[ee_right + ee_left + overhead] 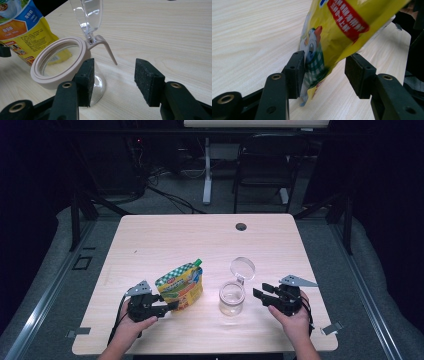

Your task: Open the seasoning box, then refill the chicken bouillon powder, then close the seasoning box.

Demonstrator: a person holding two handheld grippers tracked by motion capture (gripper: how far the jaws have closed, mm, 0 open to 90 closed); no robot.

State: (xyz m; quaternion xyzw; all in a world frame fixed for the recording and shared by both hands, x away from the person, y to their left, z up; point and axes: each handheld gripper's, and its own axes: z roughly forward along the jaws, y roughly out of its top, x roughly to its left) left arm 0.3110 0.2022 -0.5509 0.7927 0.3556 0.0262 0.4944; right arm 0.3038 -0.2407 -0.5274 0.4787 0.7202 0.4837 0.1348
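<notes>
Hands are resting low on the near part of the table, each holding a gripper pointed inward toward the other. The left gripper is reaching right, its jaws standing apart around the bottom corner of the yellow pouch; one pad is touching the pouch's printed face while the other is sitting just clear of it. The pouch is leaning tilted, its green cap pointing away from the person. The right gripper is hovering with jaws parted, nothing between them, just beside the clear jar with its lid hinged up. Bare tabletop is lying open beyond both things, up to the far edge.
</notes>
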